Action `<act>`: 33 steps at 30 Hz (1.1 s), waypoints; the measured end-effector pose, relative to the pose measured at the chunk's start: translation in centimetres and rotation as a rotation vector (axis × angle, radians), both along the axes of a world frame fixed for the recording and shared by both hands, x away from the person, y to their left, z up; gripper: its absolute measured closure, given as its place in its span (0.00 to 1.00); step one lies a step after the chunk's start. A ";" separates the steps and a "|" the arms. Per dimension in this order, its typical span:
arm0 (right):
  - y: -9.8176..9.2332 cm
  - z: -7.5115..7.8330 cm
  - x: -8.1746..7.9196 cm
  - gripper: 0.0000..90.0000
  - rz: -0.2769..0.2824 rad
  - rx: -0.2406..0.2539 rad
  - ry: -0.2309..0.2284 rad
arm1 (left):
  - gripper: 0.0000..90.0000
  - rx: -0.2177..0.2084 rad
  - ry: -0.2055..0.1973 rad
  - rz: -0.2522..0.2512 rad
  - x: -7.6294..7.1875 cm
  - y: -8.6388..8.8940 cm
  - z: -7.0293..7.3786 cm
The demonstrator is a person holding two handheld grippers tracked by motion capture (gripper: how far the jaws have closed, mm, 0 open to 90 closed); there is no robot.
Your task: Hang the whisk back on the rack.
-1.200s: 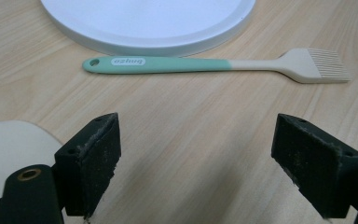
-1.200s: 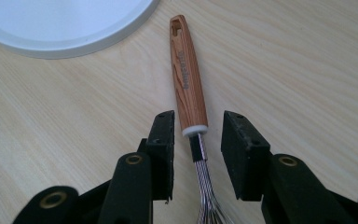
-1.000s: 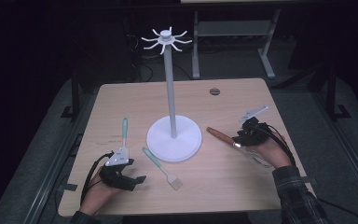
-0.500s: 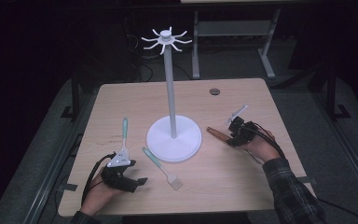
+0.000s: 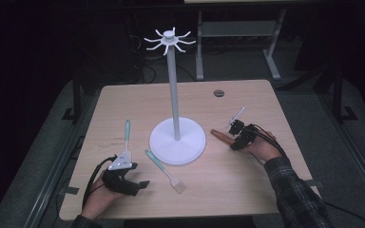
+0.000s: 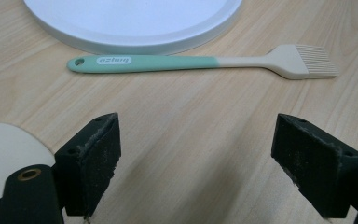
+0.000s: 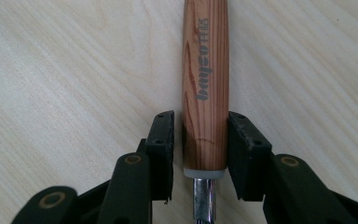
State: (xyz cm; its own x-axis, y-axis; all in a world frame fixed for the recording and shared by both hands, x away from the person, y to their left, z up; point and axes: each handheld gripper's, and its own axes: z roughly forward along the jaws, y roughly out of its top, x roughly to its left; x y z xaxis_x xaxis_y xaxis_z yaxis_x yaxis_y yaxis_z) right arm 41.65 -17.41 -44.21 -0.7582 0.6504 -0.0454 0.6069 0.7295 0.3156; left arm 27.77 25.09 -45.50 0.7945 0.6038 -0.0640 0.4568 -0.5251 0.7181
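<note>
1. Wooden-handled tool: flat on the table by its right edge, long axis running straight ahead between the jaws.
2. Right gripper: jaws just closing, narrow gap either side of the handle (not yet pressing).
3. Left gripper: wide, holding nothing, near the front-left corner.
4. Open room rightward; white stand base to the left.

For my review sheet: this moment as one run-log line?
right gripper: jaws just closing around wooden handle, small gaps | left gripper: open, resting | pastry brush: on table beside stand base

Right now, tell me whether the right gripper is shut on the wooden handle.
Not yet: the wooden handle lies flat between the right gripper's closing fingers, slight gaps remaining.
</note>
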 end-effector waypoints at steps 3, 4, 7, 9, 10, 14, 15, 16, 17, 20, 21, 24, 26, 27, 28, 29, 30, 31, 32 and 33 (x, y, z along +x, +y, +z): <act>-0.1 0.0 0.1 0.74 -0.008 0.012 0.012 | 0.17 -0.001 0.003 0.004 -0.1 0.0 0.0; -0.2 0.0 0.1 0.76 -0.019 0.026 0.024 | 0.17 0.006 0.002 0.000 -0.1 0.0 0.0; -0.3 0.0 0.1 0.77 -0.025 0.031 0.028 | 0.17 0.007 0.000 0.001 -0.1 0.1 0.0; -0.3 0.0 0.2 0.78 -0.037 0.035 0.033 | 0.17 0.007 -0.001 0.002 -0.2 0.1 0.0; -0.2 0.0 0.2 0.78 -0.043 0.035 0.035 | 0.17 0.003 0.001 0.006 -0.2 0.1 0.0; -0.1 0.0 0.1 0.78 -0.046 0.026 0.031 | 0.17 0.004 0.002 0.007 -0.3 0.1 0.0; -0.1 0.0 0.1 0.78 -0.047 0.025 0.031 | 0.17 0.003 0.002 0.008 -0.3 0.1 0.1; -0.2 0.1 0.0 0.78 -0.052 0.032 0.032 | 0.17 0.000 0.003 0.011 -0.3 0.2 0.0; -0.2 0.1 0.0 0.78 -0.052 0.032 0.032 | 0.17 -0.005 0.004 0.015 -0.3 0.1 0.0; -1.0 1.0 -0.1 0.78 -0.059 0.095 0.025 | 0.17 -0.003 0.001 0.016 -0.3 0.2 0.0; -1.0 1.0 -0.1 0.78 -0.059 0.095 0.025 | 0.17 -0.003 0.001 0.016 -0.3 0.2 0.0; -1.5 1.8 -0.4 0.79 -0.069 0.147 0.010 | 0.17 -0.005 -0.001 0.017 -0.3 0.2 0.1; -1.9 2.4 -0.7 0.79 -0.071 0.181 -0.009 | 0.17 -0.007 -0.001 0.017 -0.3 0.2 0.1; -2.0 2.7 -0.8 0.79 -0.080 0.196 -0.014 | 0.17 -0.008 -0.002 0.018 -0.3 0.3 0.1; -2.1 2.9 -1.0 0.79 -0.081 0.211 -0.028 | 0.17 -0.008 -0.005 0.018 -0.4 0.3 0.2; -2.5 3.6 -1.2 0.79 -0.091 0.251 -0.047 | 0.17 -0.012 -0.009 0.022 -0.4 0.3 0.2; -2.5 3.6 -1.2 0.79 -0.091 0.251 -0.047 | 0.17 -0.012 -0.009 0.022 -0.4 0.3 0.2; -2.8 4.2 -1.5 0.79 -0.102 0.287 -0.071 | 0.17 -0.012 -0.010 0.022 -0.3 0.4 0.2; -2.8 4.2 -1.5 0.79 -0.102 0.287 -0.071 | 0.17 -0.014 -0.010 0.024 -0.3 0.4 0.2; -2.9 4.5 -1.7 0.79 -0.112 0.311 -0.079 | 0.17 -0.016 -0.013 0.023 -0.3 0.4 0.3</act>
